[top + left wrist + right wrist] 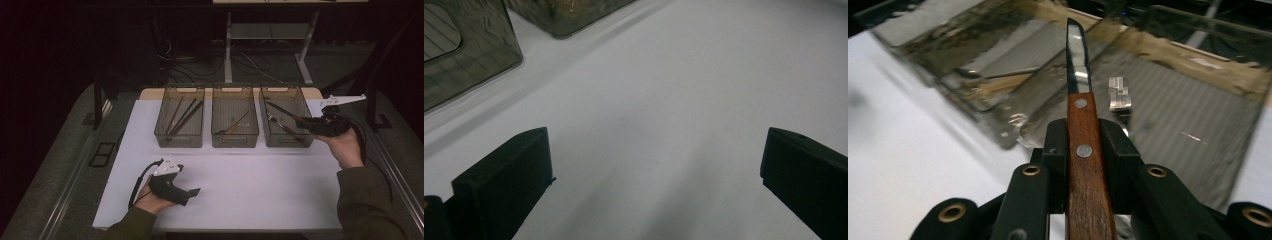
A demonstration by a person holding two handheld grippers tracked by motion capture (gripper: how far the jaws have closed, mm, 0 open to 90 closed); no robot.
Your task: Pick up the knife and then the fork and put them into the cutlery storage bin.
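In the high view, the right gripper hangs over the near part of the right-hand smoked translucent plastic bin, clenched on a wooden-handled knife with a slim steel blade. The blade runs on from the gripper's tips, over the bin, toward its far left corner. A metal fork lies in the bin just below and beside the blade. Left of that gripper stand the middle bin and, well apart, the left bin holding dark chopsticks. The left gripper rests low on the white desk, well apart from the bins, with nothing at its tips.

In the left gripper view, the two black jaws stand wide apart, released, with only bare desk between them. Two bin corners lie ahead and to the left.

In the right gripper view, the right gripper grasps the knife's riveted brown handle between its pads. The blade points straight ahead over the bin floor, and the fork's tines lie just right of it.
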